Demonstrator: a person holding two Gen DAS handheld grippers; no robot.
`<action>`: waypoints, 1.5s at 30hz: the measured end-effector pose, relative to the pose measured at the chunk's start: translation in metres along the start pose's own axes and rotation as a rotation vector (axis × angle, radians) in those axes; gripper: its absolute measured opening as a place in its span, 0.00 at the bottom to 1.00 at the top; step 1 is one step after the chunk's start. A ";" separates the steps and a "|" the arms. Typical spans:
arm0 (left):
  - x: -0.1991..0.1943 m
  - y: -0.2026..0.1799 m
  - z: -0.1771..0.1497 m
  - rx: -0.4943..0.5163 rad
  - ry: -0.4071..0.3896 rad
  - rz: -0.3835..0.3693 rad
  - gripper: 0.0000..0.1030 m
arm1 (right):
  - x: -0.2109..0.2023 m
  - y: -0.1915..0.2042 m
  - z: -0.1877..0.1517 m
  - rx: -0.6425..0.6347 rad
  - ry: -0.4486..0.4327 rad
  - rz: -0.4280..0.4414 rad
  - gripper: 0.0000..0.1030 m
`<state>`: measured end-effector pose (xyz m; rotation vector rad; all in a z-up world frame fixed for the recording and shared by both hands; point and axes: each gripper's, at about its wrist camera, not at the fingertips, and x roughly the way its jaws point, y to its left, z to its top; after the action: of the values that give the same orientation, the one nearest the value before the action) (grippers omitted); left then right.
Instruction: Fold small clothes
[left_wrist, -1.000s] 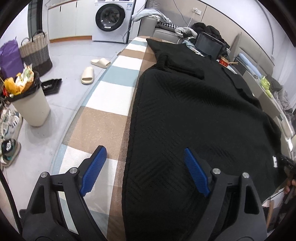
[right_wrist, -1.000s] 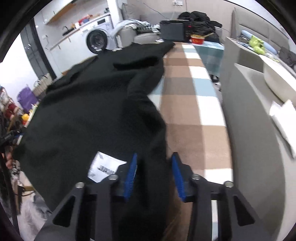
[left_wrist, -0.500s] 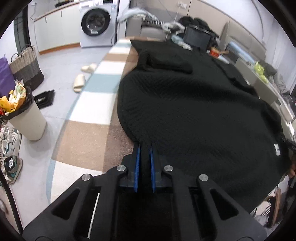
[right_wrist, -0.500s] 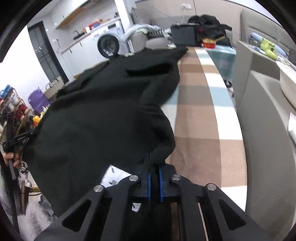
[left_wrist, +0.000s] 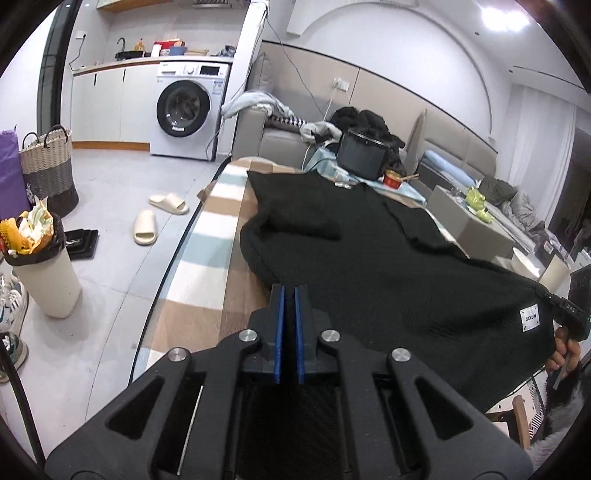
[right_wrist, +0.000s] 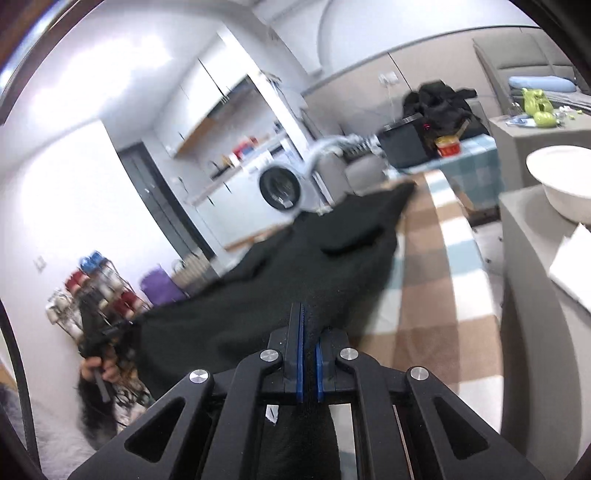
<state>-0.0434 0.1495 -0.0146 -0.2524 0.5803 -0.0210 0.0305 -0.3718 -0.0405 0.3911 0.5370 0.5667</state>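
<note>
The left gripper (left_wrist: 289, 295) has its jaws clamped on the near hem of the black knit garment (left_wrist: 369, 266), and the right gripper (right_wrist: 308, 314) pinches the same hem further along, its jaws closed on the cloth. Between them the near edge is raised off the checked worktop (left_wrist: 207, 266); the far part lies along the worktop's length, reaching towards its far end
</note>
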 end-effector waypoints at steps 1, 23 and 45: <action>0.000 0.000 0.001 -0.001 -0.004 0.007 0.03 | 0.001 0.001 0.002 -0.002 -0.005 -0.007 0.04; 0.088 0.028 -0.053 -0.010 0.305 0.091 0.62 | 0.032 -0.014 -0.020 -0.027 0.237 -0.214 0.44; 0.071 0.013 -0.016 -0.007 0.104 0.036 0.05 | 0.017 0.024 -0.022 -0.137 0.121 -0.020 0.06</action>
<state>0.0070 0.1516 -0.0689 -0.2486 0.6881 0.0028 0.0204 -0.3388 -0.0529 0.2220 0.6133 0.6067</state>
